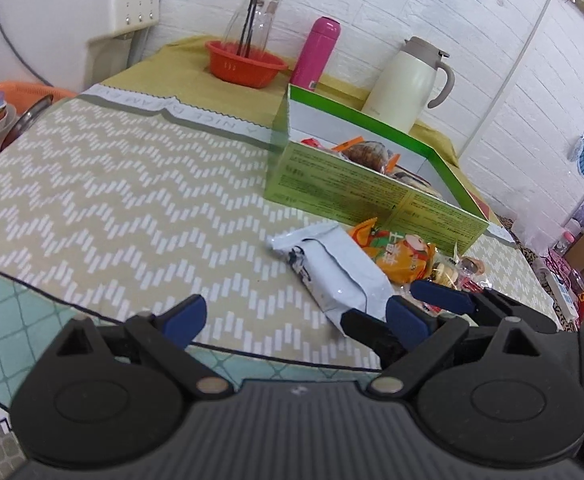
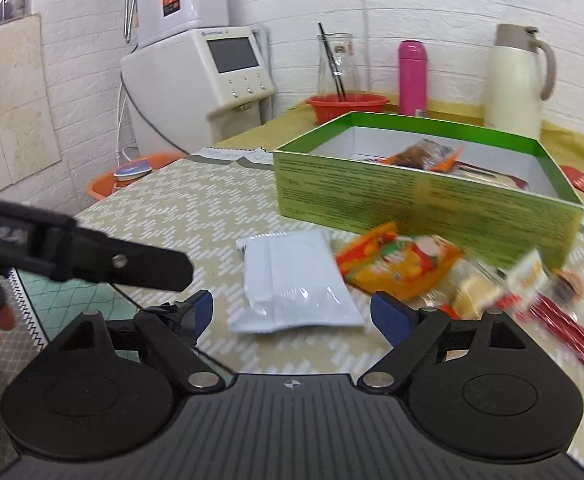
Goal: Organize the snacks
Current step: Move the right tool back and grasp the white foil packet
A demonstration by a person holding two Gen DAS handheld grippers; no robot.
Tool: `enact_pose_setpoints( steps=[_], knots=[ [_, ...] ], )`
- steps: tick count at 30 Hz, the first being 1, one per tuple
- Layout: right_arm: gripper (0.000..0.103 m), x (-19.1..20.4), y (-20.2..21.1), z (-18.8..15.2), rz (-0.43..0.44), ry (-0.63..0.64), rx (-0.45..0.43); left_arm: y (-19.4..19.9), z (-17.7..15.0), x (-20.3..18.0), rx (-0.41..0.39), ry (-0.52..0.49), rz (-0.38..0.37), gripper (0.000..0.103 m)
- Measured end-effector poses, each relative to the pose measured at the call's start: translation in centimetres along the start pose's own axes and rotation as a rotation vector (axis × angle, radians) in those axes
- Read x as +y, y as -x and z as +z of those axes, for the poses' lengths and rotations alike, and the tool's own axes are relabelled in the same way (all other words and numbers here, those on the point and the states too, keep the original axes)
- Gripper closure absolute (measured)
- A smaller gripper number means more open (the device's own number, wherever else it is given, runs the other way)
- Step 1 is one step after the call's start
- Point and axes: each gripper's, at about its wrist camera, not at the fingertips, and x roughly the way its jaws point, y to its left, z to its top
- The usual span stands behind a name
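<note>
A white snack packet [image 2: 292,280] lies flat on the zigzag tablecloth, just ahead of my right gripper [image 2: 296,312], which is open with nothing in it. In the left wrist view the same packet [image 1: 340,276] sits ahead and to the right of my left gripper [image 1: 292,316], also open and holding nothing. An orange packet [image 2: 400,264] and several small wrapped snacks [image 2: 532,292] lie between the white packet and the open green box [image 2: 412,200]. The box [image 1: 372,192] holds a few snacks. The two grippers sit close together, side by side.
A red basket [image 1: 246,64], glass carafe [image 1: 252,12], pink bottle [image 1: 316,52] and cream thermos jug [image 1: 408,84] stand behind the box by the wall. A white dispenser [image 2: 200,80] and an orange basin [image 2: 132,176] with cups are at the left. The table edge runs just under both grippers.
</note>
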Motion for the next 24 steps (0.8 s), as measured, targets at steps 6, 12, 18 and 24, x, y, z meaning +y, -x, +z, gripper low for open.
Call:
enact_pose_setpoints(
  steps=[6,12,18,24],
  knots=[
    [0.000,-0.5,-1.4,-0.3,-0.022,-0.024,0.045,0.0,0.0,0.6,0.014,-0.003,-0.025,0.008],
    [0.003,-0.7,2.4,-2.4,0.017,0.044,0.065,-1.6,-0.1,-0.4,0.073,-0.027,-0.108,0.008],
    [0.000,-1.5,6.7,-4.7,0.000,0.069,0.080,-4.2,-0.4,-3.2,0.127,-0.107,-0.169,0.008],
    [0.000,-1.9,9.0,-6.2,-0.098,0.000,0.070,-5.5,-0.9,-5.1,0.167,-0.163,-0.219,0.014]
  ],
)
